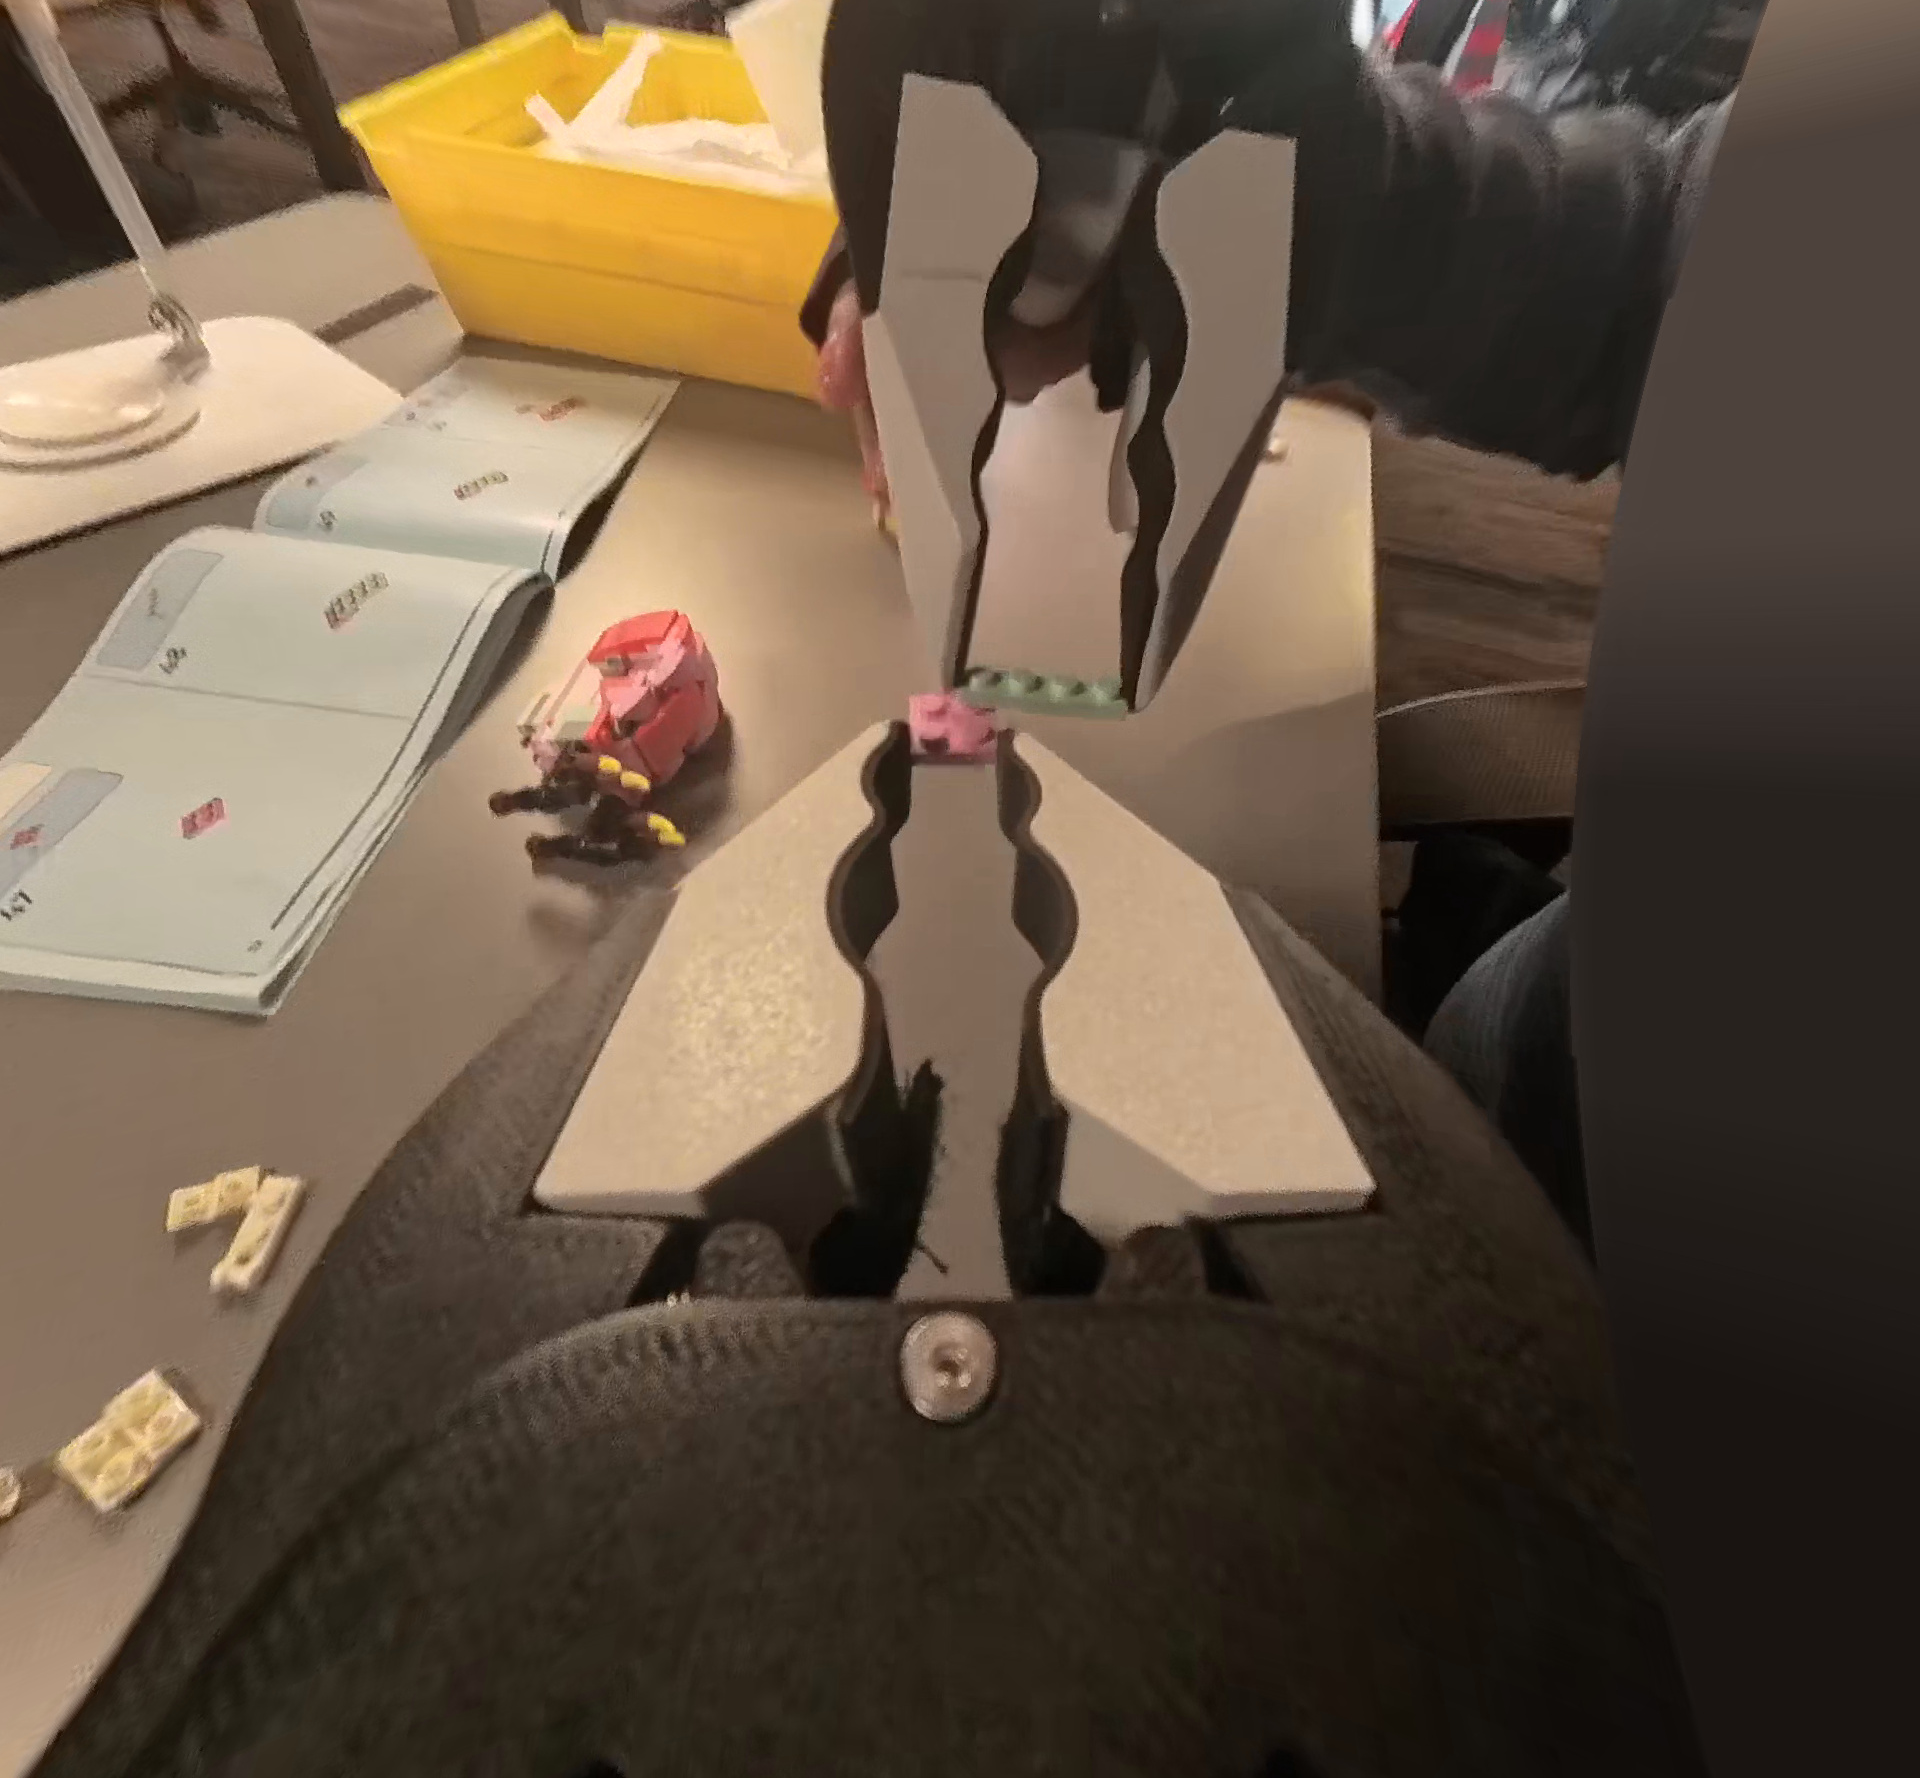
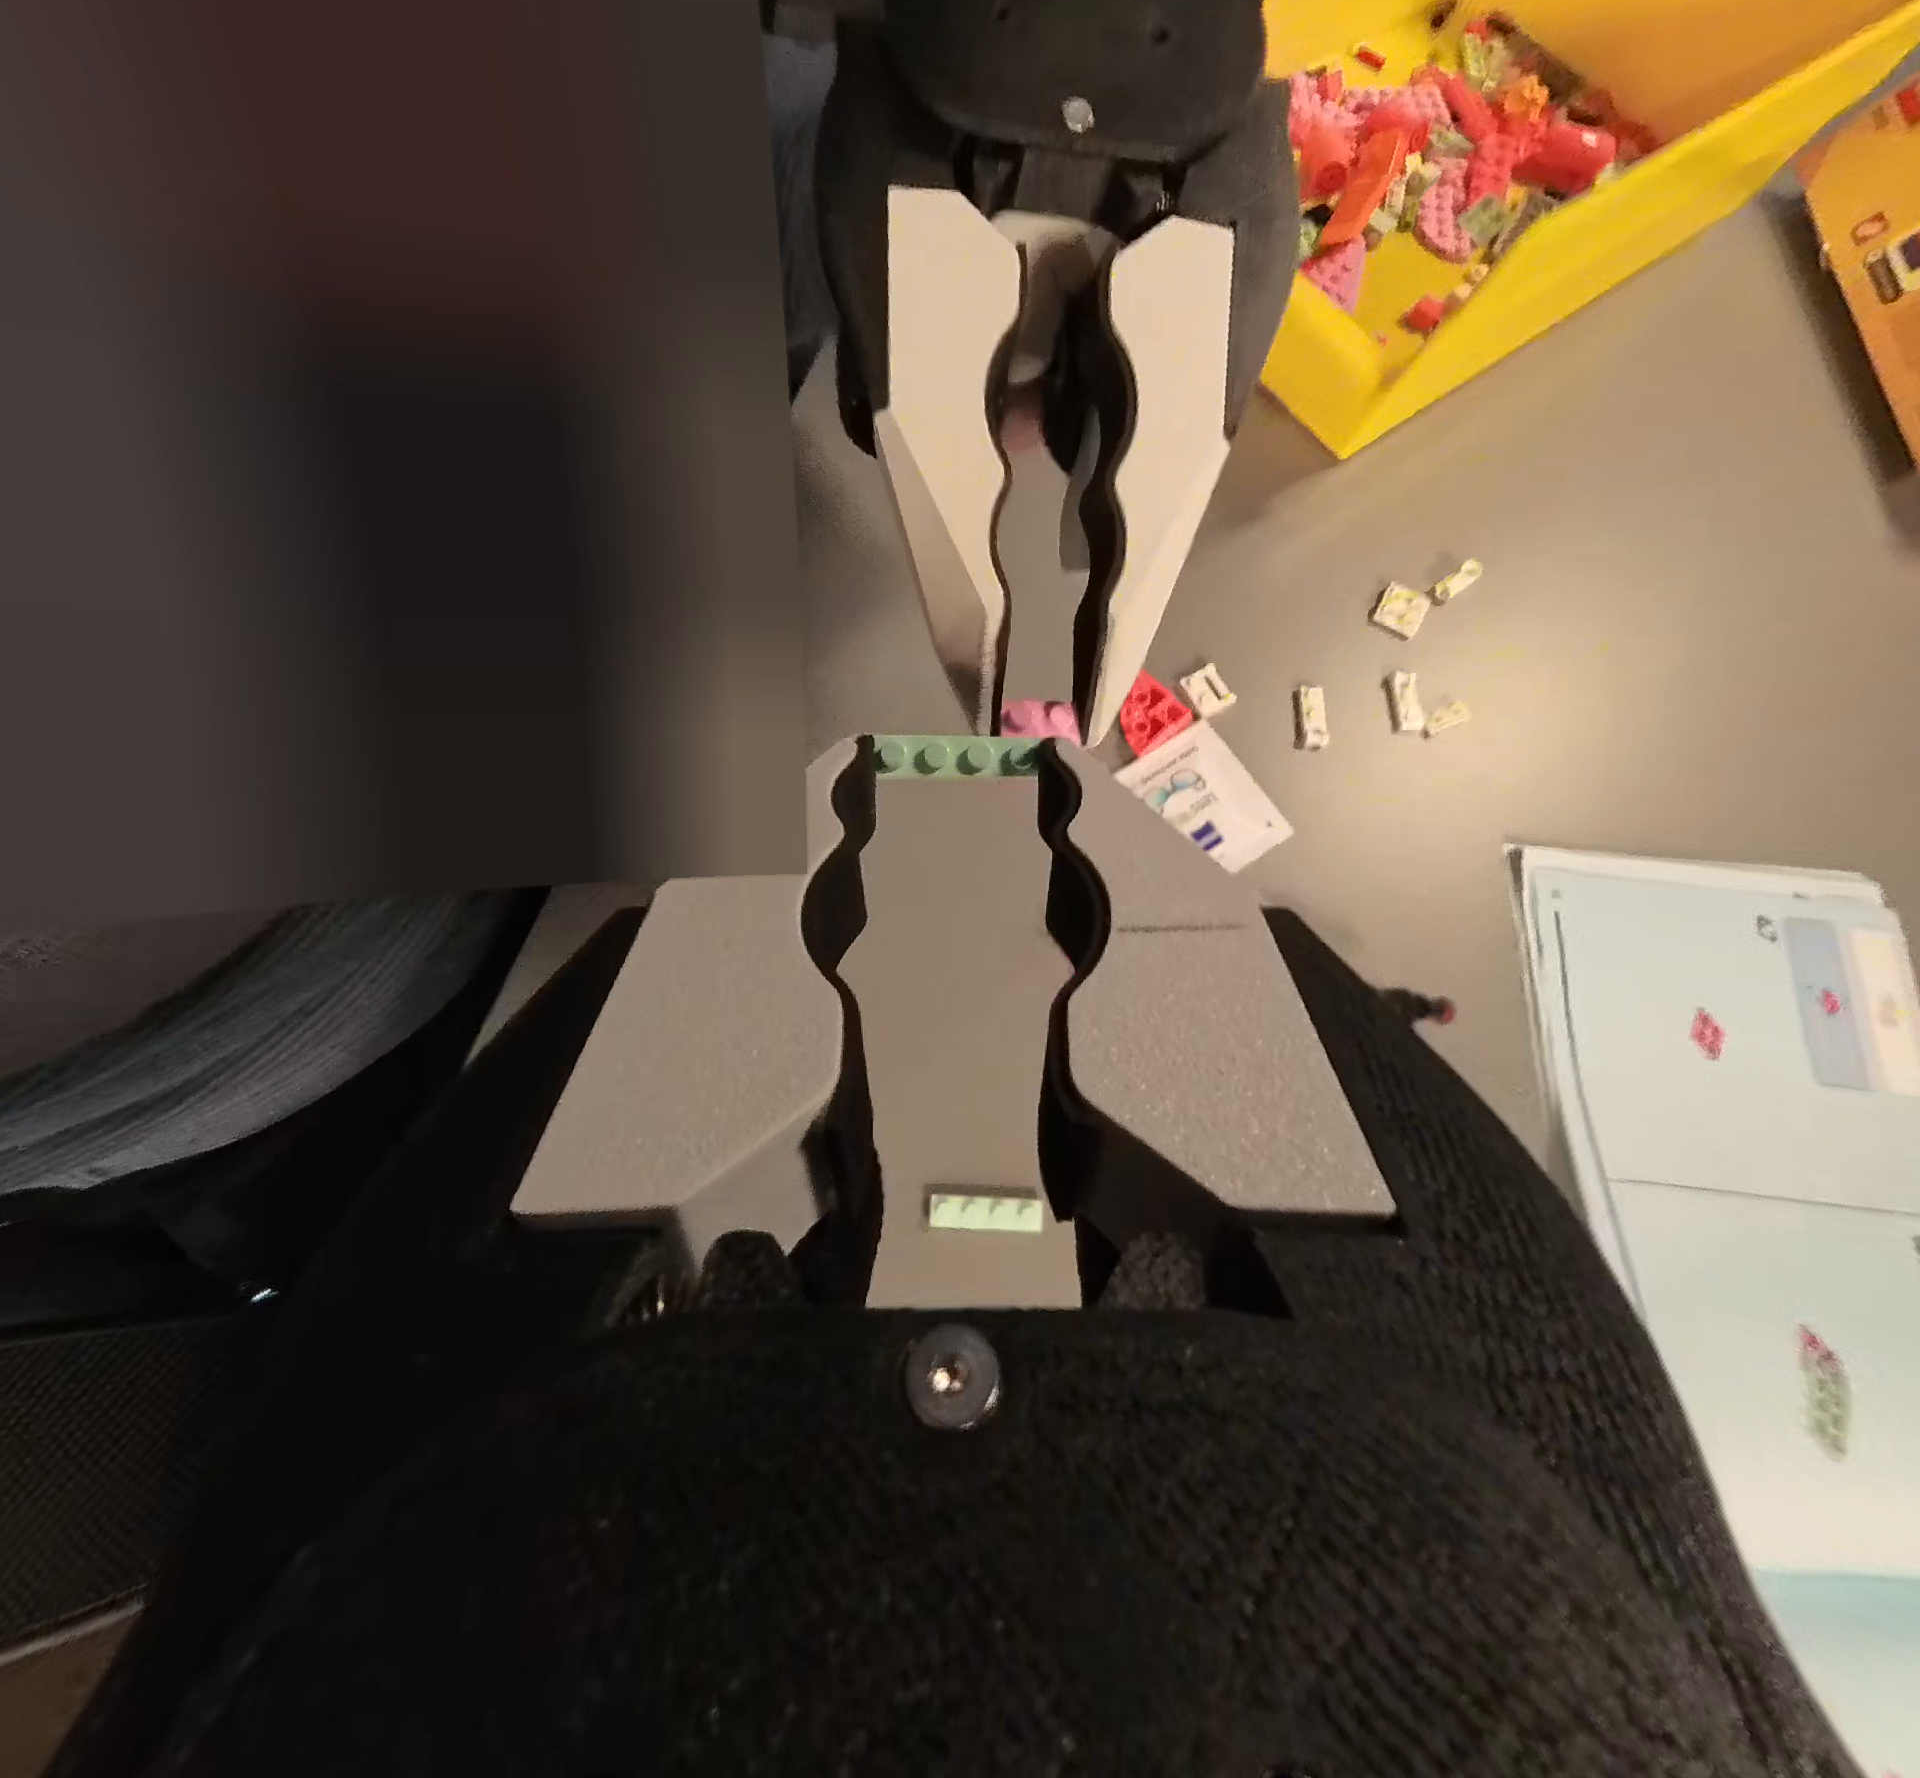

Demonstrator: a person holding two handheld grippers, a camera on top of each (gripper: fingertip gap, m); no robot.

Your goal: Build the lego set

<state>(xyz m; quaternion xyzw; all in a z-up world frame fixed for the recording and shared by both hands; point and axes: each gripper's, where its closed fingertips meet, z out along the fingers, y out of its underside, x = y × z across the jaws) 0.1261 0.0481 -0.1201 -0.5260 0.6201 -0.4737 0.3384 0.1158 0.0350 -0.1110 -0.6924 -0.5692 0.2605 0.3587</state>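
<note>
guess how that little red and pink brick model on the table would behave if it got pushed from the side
The red and pink brick model looks stiff and light, so it would probably slide. Its thin dark legs splay outward and may snap off. Its chunky body looks top-heavy, so it might tip.

Print on booklet (image 1: 260,741) & white sachet (image 2: 1205,798), not copied.

Green plate (image 2: 956,756) and pink brick (image 1: 951,729): glossy moulded plastic. Fingers (image 1: 769,990): matt, grainy grey. Booklet (image 1: 239,689) beside them: smooth paper.
</note>
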